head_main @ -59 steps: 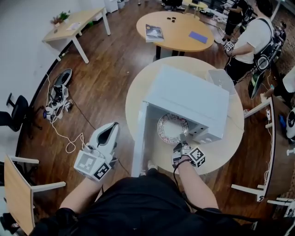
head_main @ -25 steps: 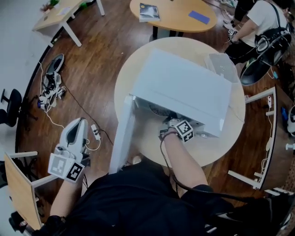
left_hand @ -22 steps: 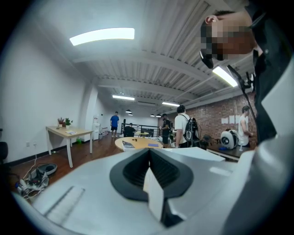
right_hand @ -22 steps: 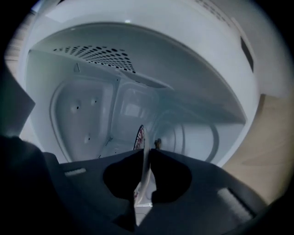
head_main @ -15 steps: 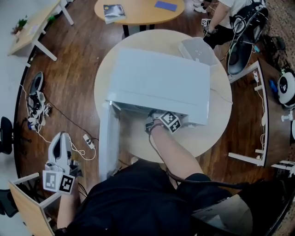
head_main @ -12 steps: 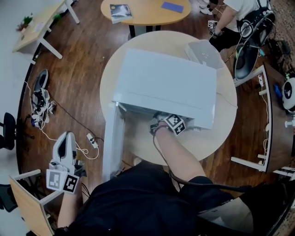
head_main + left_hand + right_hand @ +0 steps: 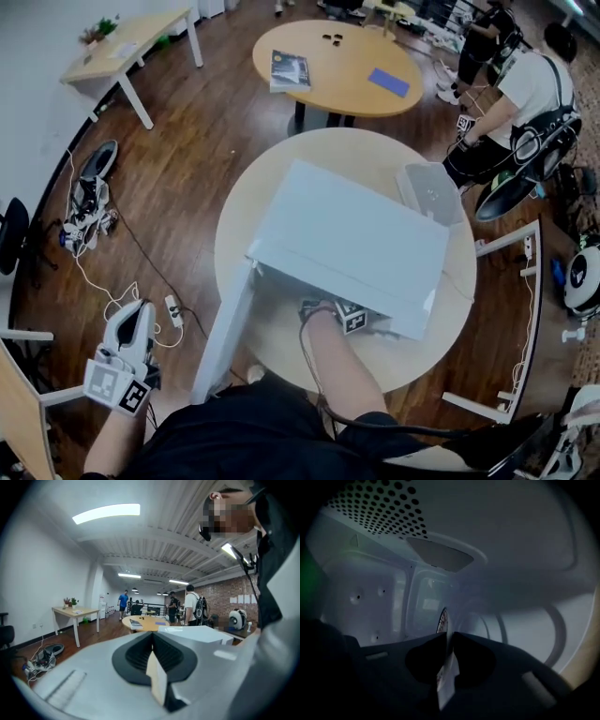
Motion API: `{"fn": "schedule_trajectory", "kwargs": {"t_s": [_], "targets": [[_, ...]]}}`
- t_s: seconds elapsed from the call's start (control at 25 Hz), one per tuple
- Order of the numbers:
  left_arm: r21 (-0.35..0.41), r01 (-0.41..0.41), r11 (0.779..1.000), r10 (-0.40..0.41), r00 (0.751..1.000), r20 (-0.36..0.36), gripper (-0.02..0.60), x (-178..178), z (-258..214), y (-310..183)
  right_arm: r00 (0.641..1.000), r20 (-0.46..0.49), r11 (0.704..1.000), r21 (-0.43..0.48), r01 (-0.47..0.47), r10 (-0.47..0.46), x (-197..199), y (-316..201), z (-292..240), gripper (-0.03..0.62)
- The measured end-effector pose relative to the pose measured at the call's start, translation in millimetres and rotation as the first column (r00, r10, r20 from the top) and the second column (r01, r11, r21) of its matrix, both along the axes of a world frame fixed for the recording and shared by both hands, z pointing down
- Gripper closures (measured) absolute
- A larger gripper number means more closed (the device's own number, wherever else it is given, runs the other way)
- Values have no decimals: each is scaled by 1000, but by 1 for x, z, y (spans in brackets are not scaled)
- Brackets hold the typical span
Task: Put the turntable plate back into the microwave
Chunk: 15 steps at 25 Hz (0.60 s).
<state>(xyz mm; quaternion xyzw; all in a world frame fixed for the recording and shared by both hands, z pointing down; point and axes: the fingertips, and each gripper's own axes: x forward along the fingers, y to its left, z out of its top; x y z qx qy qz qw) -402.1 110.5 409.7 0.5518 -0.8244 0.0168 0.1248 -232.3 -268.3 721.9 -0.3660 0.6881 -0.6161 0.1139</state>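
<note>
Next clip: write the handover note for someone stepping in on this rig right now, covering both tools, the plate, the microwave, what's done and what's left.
Right tool: shut on the rim of the turntable plate, reaching inside the microwave.
Left tool: shut, empty, held low at the person's left, away from the round table.
Microwave: on the round table, door open.
Done: the plate is inside the cavity.
Left: set it down, release, withdraw. Whether it is seated yet cannot be told.

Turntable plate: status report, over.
Right gripper shut on turntable plate rim, inside microwave cavity. Left gripper shut, empty, clear of the microwave. Door open; no obstruction seen.
</note>
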Motion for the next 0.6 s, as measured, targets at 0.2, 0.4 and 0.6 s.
{"fn": "schedule_trajectory", "kwargs": {"t_s": [0.2, 0.4, 0.6], "targets": [[22, 17, 1000, -17, 1000, -3, 577, 0, 2, -4, 999, -32, 999, -32, -24, 23, 3, -12, 6, 569], [5, 13, 1000, -13, 1000, 9, 577, 0, 9, -7, 996, -62, 995, -78, -70, 65, 14, -21, 19, 569], [21, 20, 1000, -20, 1000, -1, 577, 0, 2, -2, 994, -86, 987, -141, -77, 65, 16, -13, 27, 556]]}}
